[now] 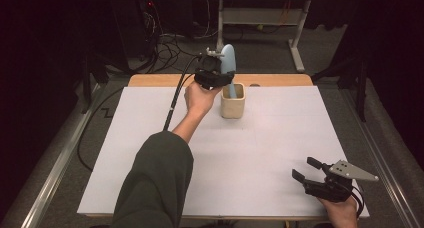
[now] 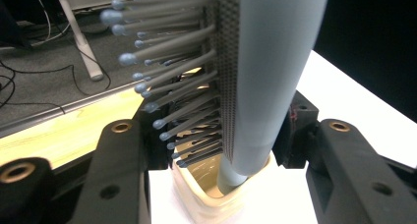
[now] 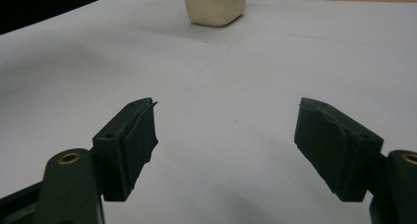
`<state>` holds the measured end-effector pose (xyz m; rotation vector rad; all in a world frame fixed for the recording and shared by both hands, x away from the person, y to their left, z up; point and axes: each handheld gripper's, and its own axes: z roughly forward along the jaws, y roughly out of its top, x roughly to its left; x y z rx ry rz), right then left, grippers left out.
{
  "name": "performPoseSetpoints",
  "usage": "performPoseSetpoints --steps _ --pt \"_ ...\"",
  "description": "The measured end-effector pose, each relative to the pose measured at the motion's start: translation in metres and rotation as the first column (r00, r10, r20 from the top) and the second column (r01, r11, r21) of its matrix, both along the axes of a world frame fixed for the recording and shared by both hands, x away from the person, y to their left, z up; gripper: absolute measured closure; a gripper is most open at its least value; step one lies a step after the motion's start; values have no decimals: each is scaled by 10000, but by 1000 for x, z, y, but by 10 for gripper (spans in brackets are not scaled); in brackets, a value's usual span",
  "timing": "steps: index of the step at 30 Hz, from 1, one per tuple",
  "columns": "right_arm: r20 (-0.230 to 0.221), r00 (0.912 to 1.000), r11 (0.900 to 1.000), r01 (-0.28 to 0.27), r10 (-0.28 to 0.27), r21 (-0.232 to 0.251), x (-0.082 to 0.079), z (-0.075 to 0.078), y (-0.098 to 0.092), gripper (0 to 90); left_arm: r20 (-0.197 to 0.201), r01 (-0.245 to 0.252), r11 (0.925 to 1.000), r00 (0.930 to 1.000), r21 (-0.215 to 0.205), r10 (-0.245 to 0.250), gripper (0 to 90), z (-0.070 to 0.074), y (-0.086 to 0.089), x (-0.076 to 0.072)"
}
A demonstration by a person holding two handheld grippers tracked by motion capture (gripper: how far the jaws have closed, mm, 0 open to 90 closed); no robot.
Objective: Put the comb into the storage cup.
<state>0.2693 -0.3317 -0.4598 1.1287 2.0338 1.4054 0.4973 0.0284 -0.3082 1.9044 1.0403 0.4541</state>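
**Matt plastic, glazed cup, paper-white desk**

The hairbrush (image 2: pixel 275 76) looks smooth matt blue-grey plastic, its bristles ball-tipped. The cream cup (image 2: pixel 216 204) shines like glazed ceramic. The desk (image 1: pixel 280 138) top is matt white, edged in pale wood.

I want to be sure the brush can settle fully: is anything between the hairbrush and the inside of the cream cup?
Nothing visible. The left gripper holds the hairbrush upright with its handle end already inside the cup. The cup's inside looks empty around the handle, and the right gripper rests open, far off at the table's near edge.
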Motion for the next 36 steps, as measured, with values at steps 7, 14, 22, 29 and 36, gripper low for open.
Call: performPoseSetpoints --steps 7,14,22,29,36 --pt "-63 10000 10000 19 -19 23 0 0 0 243 -161 26 10000 9999 4 -26 516 -7 -3 3" --pt "-43 10000 9999 56 -56 97 0 0 0 245 -233 -12 9999 9997 -122 9 516 -12 -3 4" --pt "-61 9999 9998 112 -111 156 0 0 0 246 -382 -178 9998 9991 -133 172 516 -19 2 6" --pt "-64 9999 9999 107 -107 94 0 0 1 247 -382 -193 9998 9991 -43 192 515 -20 2 6" --pt "-41 9999 9999 111 -110 117 0 0 0 249 -447 -138 9998 9989 119 143 515 -24 -2 7"
